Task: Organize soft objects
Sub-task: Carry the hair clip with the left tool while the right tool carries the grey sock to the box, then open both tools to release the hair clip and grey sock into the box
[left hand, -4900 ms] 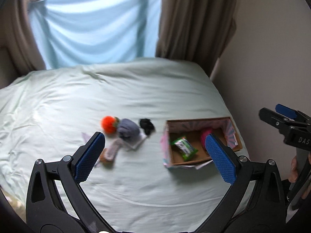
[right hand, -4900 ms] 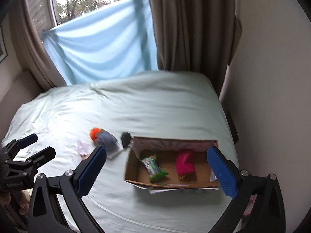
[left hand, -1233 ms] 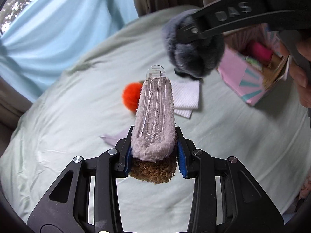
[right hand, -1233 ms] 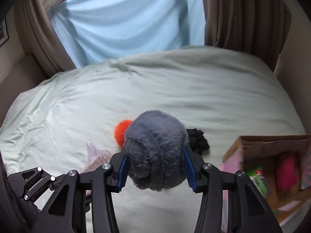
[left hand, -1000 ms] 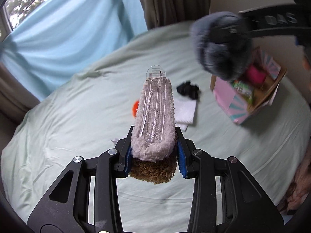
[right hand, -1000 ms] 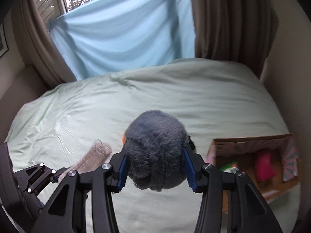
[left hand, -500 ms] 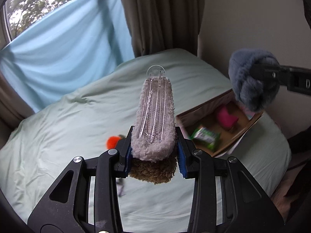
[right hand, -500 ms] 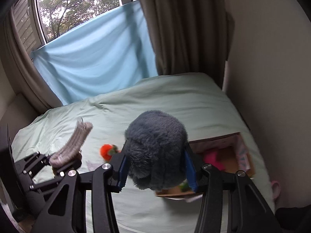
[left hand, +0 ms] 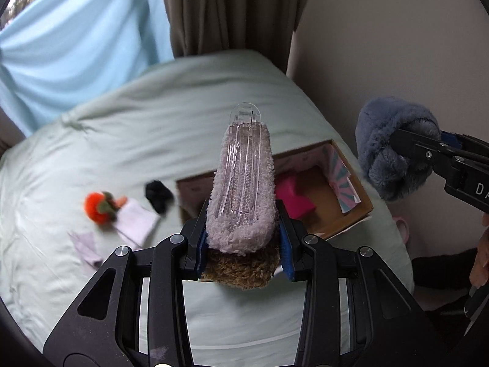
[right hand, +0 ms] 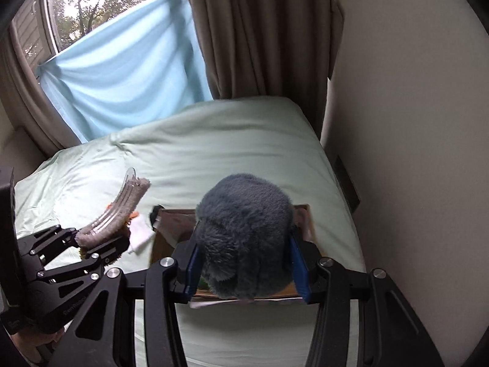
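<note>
Fleece first: your left gripper (left hand: 243, 244) has its jaws clamped on a stacked pair of fuzzy slipper-like pieces (left hand: 243, 189), pale lilac above and brown below, with a clear plastic insert lying along the top. Your right gripper (right hand: 247, 266) has its jaws clamped on a grey-blue plush ball (right hand: 246, 232), which bulges out between the blue pads.

Change noted: a second ago both loads hung over the open bed with the cardboard box (left hand: 360, 195) off to the side. Now the box sits directly behind the left load in the left wrist view, and directly under the plush ball in the right wrist view. Both grips look the same as they did then; nothing has slipped.

Reading: transport looks nearly over, and the deposit step is next. The ball seems better lined up with the opening; the slipper pieces look short of it, near its front left corner. Not yet released, either one.

Inside the box you can see a pink item (left hand: 295, 197); other contents are hidden.

Further out on the bed (left hand: 171, 116), left of the box: black soft item (left hand: 157, 196), orange plush (left hand: 99, 208), white folded cloth (left hand: 137, 221), pale lilac scrap (left hand: 85, 244). These are left to collect.

Beyond: brown curtain (left hand: 232, 9), pale blue sheet (left hand: 79, 39) over the window.
</note>
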Motion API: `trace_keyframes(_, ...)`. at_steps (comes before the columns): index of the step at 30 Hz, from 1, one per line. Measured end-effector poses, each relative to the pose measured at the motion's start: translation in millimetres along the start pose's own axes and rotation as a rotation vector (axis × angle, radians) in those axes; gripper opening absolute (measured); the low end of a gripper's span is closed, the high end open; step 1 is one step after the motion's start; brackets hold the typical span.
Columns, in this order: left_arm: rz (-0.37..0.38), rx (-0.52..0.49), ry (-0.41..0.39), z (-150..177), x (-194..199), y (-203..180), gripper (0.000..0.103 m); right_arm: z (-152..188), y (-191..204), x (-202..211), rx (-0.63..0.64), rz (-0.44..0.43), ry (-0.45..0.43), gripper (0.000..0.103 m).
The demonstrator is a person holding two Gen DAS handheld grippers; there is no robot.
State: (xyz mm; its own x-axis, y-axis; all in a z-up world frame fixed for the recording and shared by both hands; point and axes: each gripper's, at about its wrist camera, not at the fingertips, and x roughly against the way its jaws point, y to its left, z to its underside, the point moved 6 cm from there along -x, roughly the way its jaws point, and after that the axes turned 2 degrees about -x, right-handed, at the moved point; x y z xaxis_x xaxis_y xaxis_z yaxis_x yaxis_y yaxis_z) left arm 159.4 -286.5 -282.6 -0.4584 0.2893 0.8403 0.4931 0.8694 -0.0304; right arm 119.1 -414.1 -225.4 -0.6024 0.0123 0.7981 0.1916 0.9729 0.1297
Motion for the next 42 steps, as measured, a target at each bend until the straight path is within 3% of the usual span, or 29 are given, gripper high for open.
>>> trace_keyframes(16,-0.018,0.078,0.267,17,-146,-36,0.034,16,-55,-119,-0.023,0.012,0.181,0.045)
trace_keyframes(25,-0.021,0.114,0.369,32,-187,-30,0.034,30,-66,-164,-0.033,-0.006,0.269,0.049)
trace_keyframes(27,0.008,0.103,0.378,32,-188,-33,0.042,31,-69,-170,-0.052,-0.01,0.272,0.053)
trace_keyframes(28,0.016,0.097,0.381,32,-187,-34,0.047,32,-70,-171,-0.061,-0.014,0.273,0.061)
trace_keyframes(29,0.022,0.087,0.385,32,-185,-35,0.068,31,-71,-172,-0.073,-0.023,0.27,0.072)
trace_keyframes(30,0.023,0.078,0.387,32,-183,-35,0.099,30,-72,-171,-0.085,-0.032,0.257,0.078)
trace_keyframes(31,0.023,0.07,0.381,32,-179,-34,0.102,29,-72,-170,-0.092,-0.039,0.249,0.092)
trace_keyframes(33,0.035,0.059,0.377,34,-172,-33,0.103,26,-74,-167,-0.117,-0.064,0.236,0.102)
trace_keyframes(42,0.016,0.069,0.346,34,-146,-29,0.103,22,-76,-160,-0.117,-0.055,0.232,0.102)
